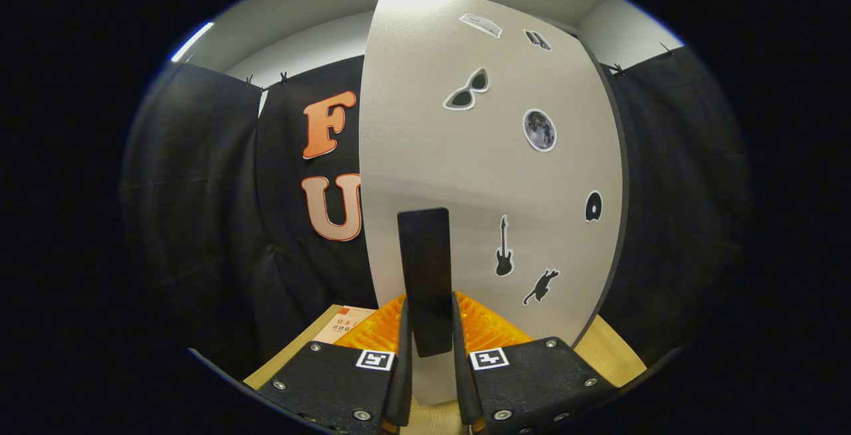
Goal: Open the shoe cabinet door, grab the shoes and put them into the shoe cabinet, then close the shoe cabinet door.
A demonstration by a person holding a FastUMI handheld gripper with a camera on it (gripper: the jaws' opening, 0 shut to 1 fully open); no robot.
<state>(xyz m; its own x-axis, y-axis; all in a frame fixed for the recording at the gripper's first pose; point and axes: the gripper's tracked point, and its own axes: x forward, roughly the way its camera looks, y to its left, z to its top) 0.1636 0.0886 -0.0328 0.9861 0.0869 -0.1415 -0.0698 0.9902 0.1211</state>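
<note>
Gripper is clamped on the door handle, a dark flat upright bar; both fingers press its lower end from either side, so the bite is low and shallow.

Handle sits on the shoe cabinet door, pale grey panel rising from the fingers toward 12 o'clock, swung edge-on so its far rim runs down the 3 o'clock side. Stickers on its face: sunglasses at 1 o'clock from the handle, moon further right, guitar and cat just right of the handle.

Wooden tabletop under the door. A booklet lies on it at 9 o'clock of the fingers, near the door's foot.

Whether the door is opening or closing I can't tell from this, and I can't point to the shoes or the cabinet interior.

Risks, my read:
- The handle is smooth and held only by its lower end. A pull off the hinge arc could slip it out of the pads.
- A straight pull instead of an arc would load the hinge or drag the cabinet.
- The door's bottom edge could catch the booklet.
</note>
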